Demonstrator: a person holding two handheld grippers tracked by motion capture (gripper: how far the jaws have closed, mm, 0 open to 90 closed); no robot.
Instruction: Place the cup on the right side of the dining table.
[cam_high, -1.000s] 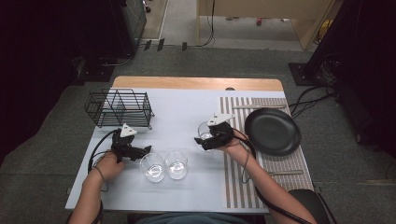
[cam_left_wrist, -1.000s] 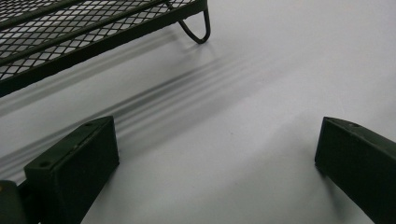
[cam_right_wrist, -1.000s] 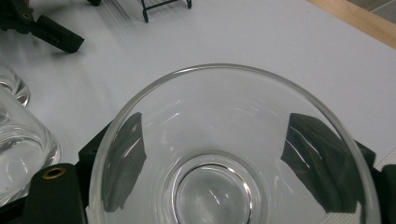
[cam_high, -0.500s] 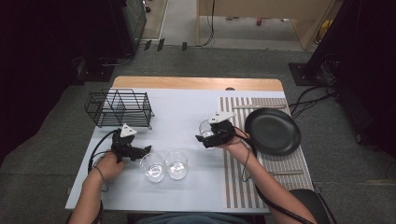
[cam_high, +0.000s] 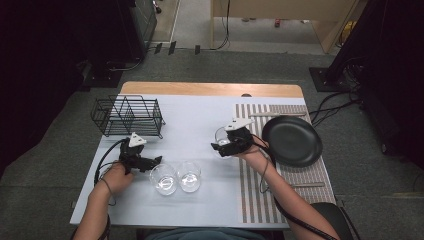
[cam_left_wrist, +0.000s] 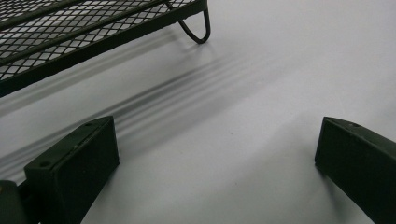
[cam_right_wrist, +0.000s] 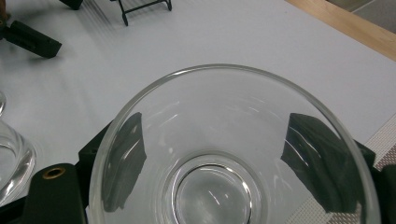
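So the glass bowl (cam_right_wrist: 229, 154) is the thing being handled here. It's held by the right gripper (cam_high: 226, 147) just left of the striped mat (cam_high: 260, 175), roughly mid-table. In the right gripper view both jaws are seen through the clear wall, one on each side of the bowl, so it looks clamped across the body rather than pinched at the rim. Probably done that way so the slippery glass is less likely to twist out. Whether it's lifted off the table or resting on it can't be told for sure.

Two more glass bowls (cam_high: 163, 178) (cam_high: 189, 175) are parked side by side at the near edge, touching or almost touching, to the left of the held one. They're likely waiting their turn.

The left gripper (cam_high: 150, 162) is held low over the pale table cover (cam_left_wrist: 243, 107), just left of those two bowls. Its jaws are spread wide with nothing between them, which reads as being readied for a grab.

Farther out, a black wire rack (cam_high: 127, 116) is set at the far left, and a black plate (cam_high: 292, 141) is set on the striped mat at the right. The rack seems the probable spot for the bowls, but that's only a guess.
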